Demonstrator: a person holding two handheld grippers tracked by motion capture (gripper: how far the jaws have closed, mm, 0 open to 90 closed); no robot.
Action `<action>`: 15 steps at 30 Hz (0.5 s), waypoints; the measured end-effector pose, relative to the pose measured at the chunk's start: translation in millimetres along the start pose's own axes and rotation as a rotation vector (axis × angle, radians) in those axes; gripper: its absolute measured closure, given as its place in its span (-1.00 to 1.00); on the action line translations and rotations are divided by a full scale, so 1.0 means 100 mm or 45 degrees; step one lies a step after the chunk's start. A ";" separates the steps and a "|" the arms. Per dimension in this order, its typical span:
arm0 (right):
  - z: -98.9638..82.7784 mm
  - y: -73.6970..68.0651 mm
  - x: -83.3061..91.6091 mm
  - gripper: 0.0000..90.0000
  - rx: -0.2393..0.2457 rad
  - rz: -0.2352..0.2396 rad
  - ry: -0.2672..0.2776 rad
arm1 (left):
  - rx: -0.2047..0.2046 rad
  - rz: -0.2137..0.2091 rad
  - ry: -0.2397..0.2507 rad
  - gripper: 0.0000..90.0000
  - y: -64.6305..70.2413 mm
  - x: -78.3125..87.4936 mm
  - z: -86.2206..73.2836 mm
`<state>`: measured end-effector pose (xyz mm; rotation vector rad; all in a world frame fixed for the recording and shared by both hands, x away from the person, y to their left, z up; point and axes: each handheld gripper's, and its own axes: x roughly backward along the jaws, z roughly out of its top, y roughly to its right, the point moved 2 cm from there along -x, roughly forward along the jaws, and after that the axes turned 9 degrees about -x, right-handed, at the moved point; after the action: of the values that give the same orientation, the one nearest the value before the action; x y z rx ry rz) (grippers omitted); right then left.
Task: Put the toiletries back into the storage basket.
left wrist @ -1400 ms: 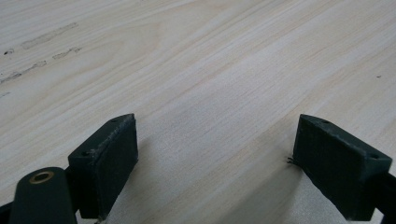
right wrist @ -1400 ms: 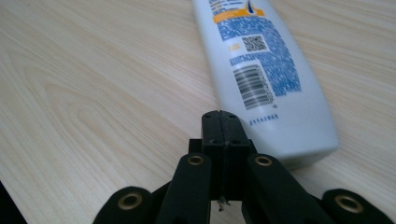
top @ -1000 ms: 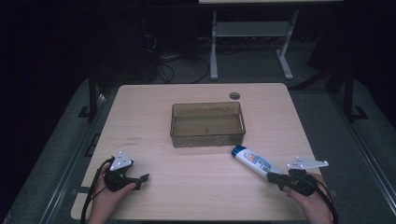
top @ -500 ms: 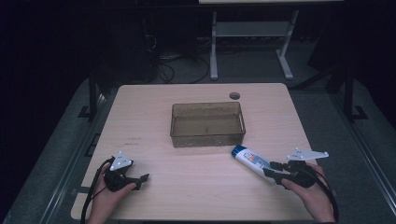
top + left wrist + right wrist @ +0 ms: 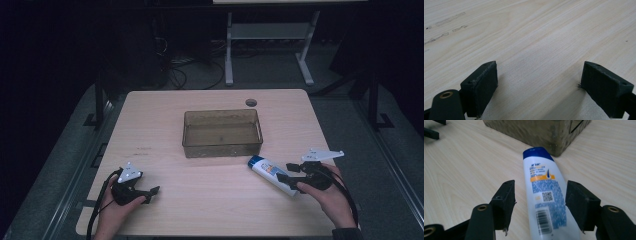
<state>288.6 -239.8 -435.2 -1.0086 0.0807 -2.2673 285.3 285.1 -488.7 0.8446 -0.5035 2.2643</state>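
White bottle [image 5: 547, 195], blue cap, lying flat, barcode up.

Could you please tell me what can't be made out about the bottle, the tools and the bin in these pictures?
- Bottle: its base is cut off by the right gripper view's bottom edge; label text too small.
- Right tool: whether it touches the bottle is unclear.
- Bin: tinted walls obscure the inside.
- Left tool: bottom edge cuts off the body.

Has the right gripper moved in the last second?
Yes. The right gripper has pulled slightly back along the bottle, away from the bin, jaws open astride it.
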 end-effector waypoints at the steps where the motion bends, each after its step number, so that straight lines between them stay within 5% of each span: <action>1: 0.02 0.00 -0.01 -0.11 0.008 -0.001 0.000 | 0.001 0.000 0.000 -0.72 0.00 0.00 0.00; 15: 0.36 -0.05 -0.22 -0.21 0.093 0.003 -0.015 | 0.001 0.000 0.000 -0.72 0.00 0.00 0.00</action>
<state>321.1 -216.2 -422.1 -0.9833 -0.0059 -2.2453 285.3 285.1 -488.7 0.8452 -0.5025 2.2647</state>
